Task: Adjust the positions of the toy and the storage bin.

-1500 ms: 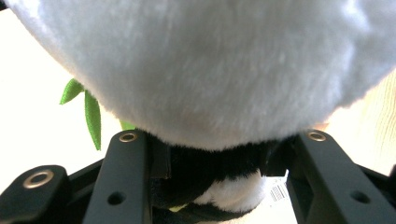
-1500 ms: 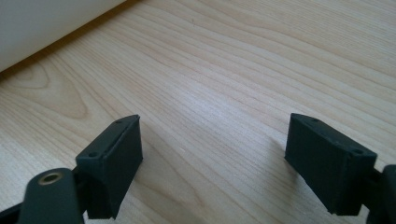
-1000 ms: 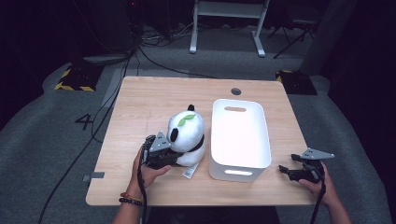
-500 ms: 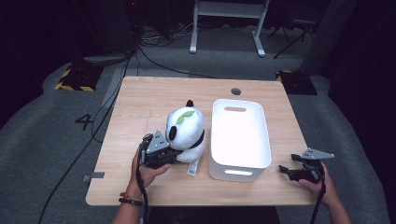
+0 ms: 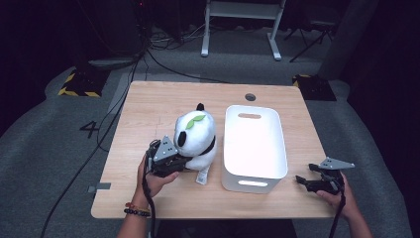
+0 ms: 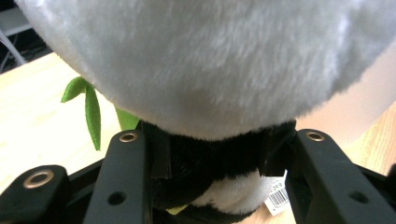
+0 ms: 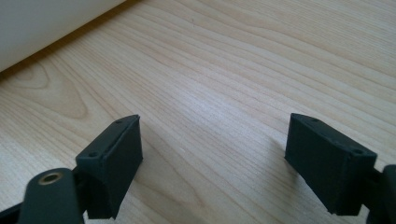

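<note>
Panda plush (image 5: pixel 197 139) sits near the middle of the wooden table (image 5: pixel 148 106), its black lower body clamped between the jaws of the left gripper (image 5: pixel 169 163), which presses in from the person's side; in the left gripper view the black fur bulges between both jaws, with green felt leaves (image 6: pixel 88 109) hanging at the left and a white barcode tag (image 6: pixel 276 198) at the lower right. Just beside the plush, on its right, stands a white plastic bin (image 5: pixel 253 147), handle slots at both ends. Well apart, at the table's near right corner, the right gripper (image 5: pixel 307 181) rests with its jaws spread wide over bare wood, holding nothing.
</note>
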Available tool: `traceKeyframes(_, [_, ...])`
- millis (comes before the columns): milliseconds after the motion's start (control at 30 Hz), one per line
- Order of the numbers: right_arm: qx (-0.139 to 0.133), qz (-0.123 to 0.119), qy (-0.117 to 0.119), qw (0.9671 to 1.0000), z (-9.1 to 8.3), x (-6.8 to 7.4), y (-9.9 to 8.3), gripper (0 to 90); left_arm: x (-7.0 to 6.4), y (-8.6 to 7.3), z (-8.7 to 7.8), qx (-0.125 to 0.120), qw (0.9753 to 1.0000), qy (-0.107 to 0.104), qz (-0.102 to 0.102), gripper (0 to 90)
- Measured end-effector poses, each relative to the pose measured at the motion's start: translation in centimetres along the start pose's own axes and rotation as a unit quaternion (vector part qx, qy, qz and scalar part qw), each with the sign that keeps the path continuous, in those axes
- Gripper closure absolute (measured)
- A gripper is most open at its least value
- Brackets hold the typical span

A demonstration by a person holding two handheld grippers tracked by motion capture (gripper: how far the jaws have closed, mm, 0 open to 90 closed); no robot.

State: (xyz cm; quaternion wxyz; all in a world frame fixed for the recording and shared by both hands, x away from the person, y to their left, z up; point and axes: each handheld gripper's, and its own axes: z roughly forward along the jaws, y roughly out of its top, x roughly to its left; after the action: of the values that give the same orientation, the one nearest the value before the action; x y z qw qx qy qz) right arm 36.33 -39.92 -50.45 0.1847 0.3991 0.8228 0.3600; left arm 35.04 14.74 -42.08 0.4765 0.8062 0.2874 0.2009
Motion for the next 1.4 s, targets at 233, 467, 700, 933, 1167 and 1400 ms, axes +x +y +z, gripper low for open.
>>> traceKeyframes(233, [0.000, 0.000, 0.000, 1.0000, 0.0, 0.0, 0.0, 18.6, 0.3, 0.8, -0.2, -0.006, 1.0000, 0.004, 0.001, 56.5])
traceKeyframes(467, [0.000, 0.000, 0.000, 1.0000, 0.0, 0.0, 0.0, 18.7, 0.5, 1.4, -0.5, -0.013, 0.9999, 0.009, 0.002, 56.5])
traceKeyframes(700, [0.000, 0.000, 0.000, 1.0000, 0.0, 0.0, 0.0, 18.7, 0.6, 2.1, -0.8, -0.023, 0.9997, 0.013, 0.003, 56.5])
traceKeyframes(933, [0.000, 0.000, 0.000, 1.0000, 0.0, 0.0, 0.0, 18.6, 0.6, 2.9, -1.1, -0.030, 0.9994, 0.014, 0.007, 56.5])
traceKeyframes(1167, [0.000, 0.000, 0.000, 1.0000, 0.0, 0.0, 0.0, 18.7, 0.5, 3.6, -1.2, -0.035, 0.9992, 0.015, 0.013, 56.5])
traceKeyframes(1400, [0.000, 0.000, 0.000, 1.0000, 0.0, 0.0, 0.0, 18.7, 0.6, 4.2, -1.4, -0.041, 0.9989, 0.016, 0.014, 56.6])
